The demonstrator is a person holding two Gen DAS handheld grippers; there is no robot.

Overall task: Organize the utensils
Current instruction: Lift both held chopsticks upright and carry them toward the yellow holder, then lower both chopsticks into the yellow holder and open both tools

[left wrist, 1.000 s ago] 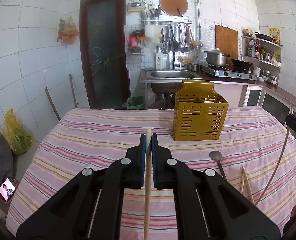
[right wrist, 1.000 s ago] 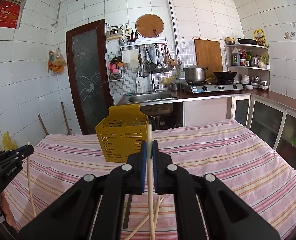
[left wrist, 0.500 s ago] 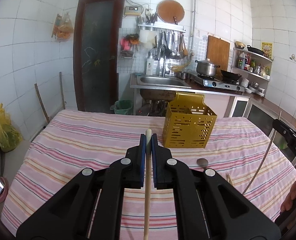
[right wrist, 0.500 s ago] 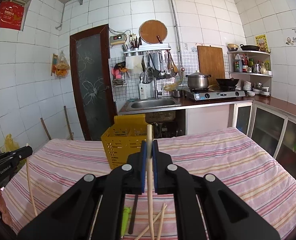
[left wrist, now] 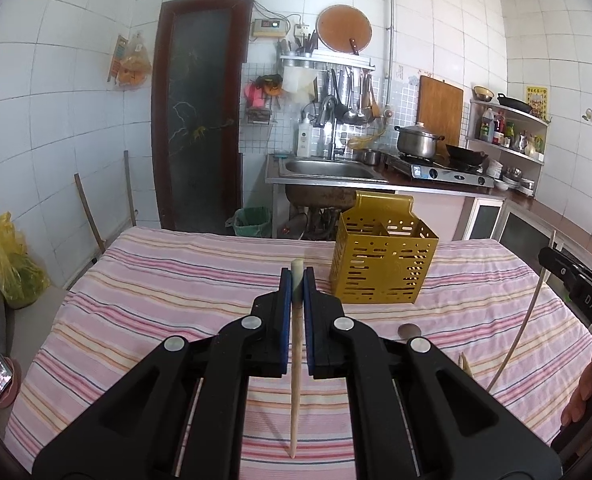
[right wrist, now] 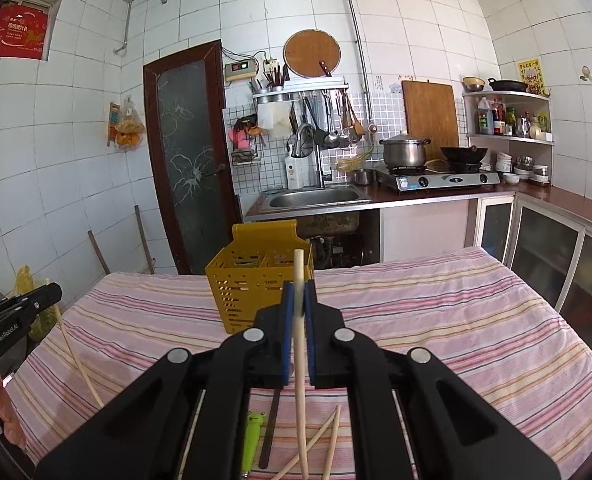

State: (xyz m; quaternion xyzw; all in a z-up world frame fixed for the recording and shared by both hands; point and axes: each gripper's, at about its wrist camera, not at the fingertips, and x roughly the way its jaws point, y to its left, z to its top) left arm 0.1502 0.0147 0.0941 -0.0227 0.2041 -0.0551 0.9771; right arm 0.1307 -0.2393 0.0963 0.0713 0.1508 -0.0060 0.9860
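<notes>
The left fingers (left wrist: 297, 292) were clamped on one long pale wooden chopstick (left wrist: 295, 380). The right fingers (right wrist: 299, 300) gripped another (right wrist: 301, 360). The left hand had risen a little off the striped worktop (left wrist: 176, 280). The yellow holey plastic basket (left wrist: 382, 264) stood just ahead, so dropping them in looked next.

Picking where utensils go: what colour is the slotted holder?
Yellow-gold holder, clearest in the left wrist view.
</notes>
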